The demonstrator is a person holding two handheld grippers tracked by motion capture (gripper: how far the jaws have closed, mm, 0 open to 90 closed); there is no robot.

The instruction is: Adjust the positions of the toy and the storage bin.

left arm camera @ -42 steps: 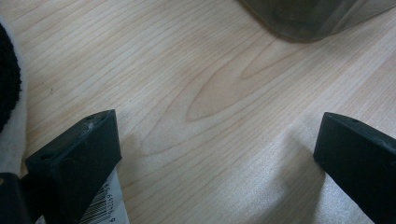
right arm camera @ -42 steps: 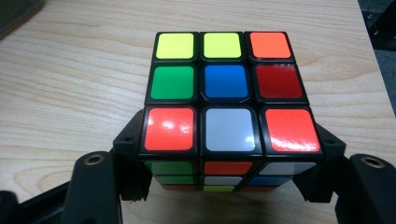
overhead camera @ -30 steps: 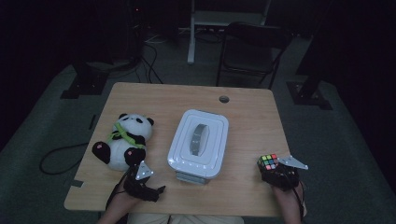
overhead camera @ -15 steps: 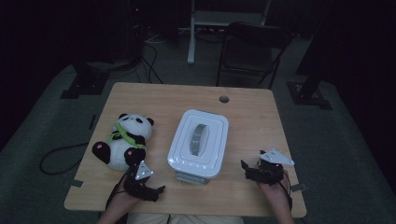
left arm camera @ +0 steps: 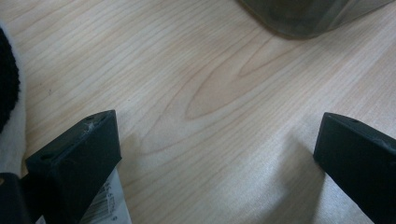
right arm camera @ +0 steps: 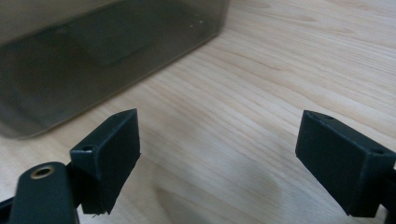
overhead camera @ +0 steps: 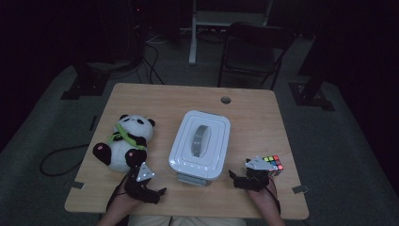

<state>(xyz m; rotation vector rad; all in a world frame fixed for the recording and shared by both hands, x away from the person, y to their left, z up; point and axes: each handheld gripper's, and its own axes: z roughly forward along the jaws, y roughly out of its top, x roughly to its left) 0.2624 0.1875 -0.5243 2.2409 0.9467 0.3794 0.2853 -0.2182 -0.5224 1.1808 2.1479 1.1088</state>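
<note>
We are holding both grippers, left (overhead camera: 157, 193) and right (overhead camera: 235, 178), wide open and empty near the box (overhead camera: 200, 143) mid-table between them, judging it stiff, light and slick, best gripped at its lid rim.

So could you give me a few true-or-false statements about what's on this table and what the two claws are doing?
1. The white lidded plastic box sits between the black-and-white plush panda and the multicoloured puzzle cube. True.
2. The left claw is shut on the panda. False: its jaws stand wide apart over bare wooden table.
3. The right claw is open with nothing between its jaws. True.
4. The puzzle cube lies on top of the box. False: it rests on the table near the right edge.
5. The box has its lid off. False: the lid is on.
</note>
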